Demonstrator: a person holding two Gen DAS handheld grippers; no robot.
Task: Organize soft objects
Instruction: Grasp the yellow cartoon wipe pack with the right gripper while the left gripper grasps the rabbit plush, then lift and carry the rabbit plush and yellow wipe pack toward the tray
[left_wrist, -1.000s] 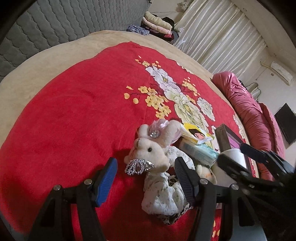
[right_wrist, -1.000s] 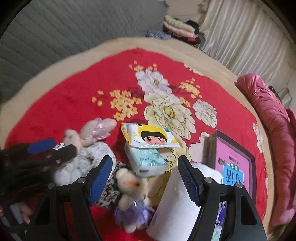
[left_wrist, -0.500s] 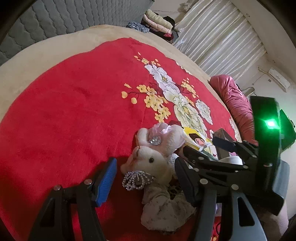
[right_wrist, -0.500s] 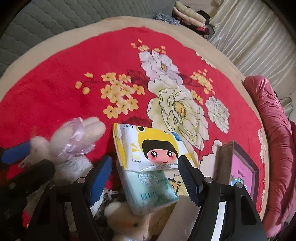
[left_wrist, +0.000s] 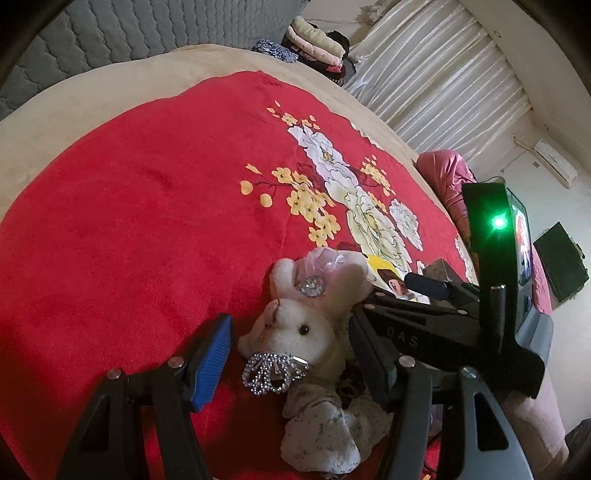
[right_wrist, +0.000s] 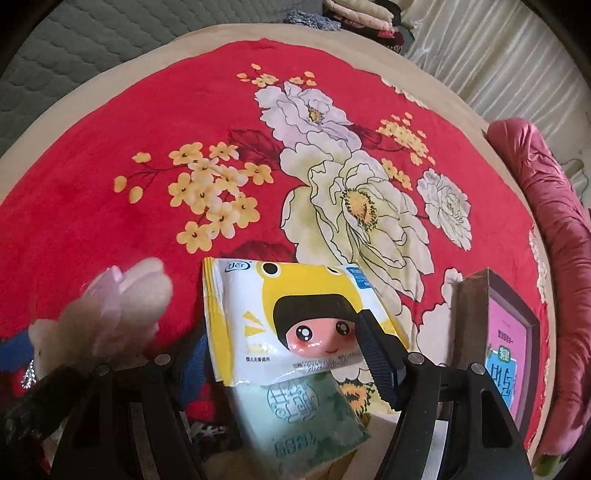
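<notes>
A cream plush rabbit with a pink bow and a beaded ornament lies on the red floral blanket. My left gripper is open, its fingers on either side of the rabbit's head, not pressing it. In the right wrist view a yellow-and-white wipes pack lies on a pale green tissue pack. My right gripper is open, its fingers flanking the wipes pack. The rabbit's ears show blurred at its left. The right gripper's body crosses the left wrist view.
A framed picture stands at the right of the packs. A rolled pink quilt lies along the bed's right edge. Folded clothes are stacked beyond the bed by the curtains. A grey quilted headboard runs behind.
My right gripper has moved forward and lower over the wipes pack, hiding the second small plush and the white roll. My left gripper has closed in on the rabbit, still open.
</notes>
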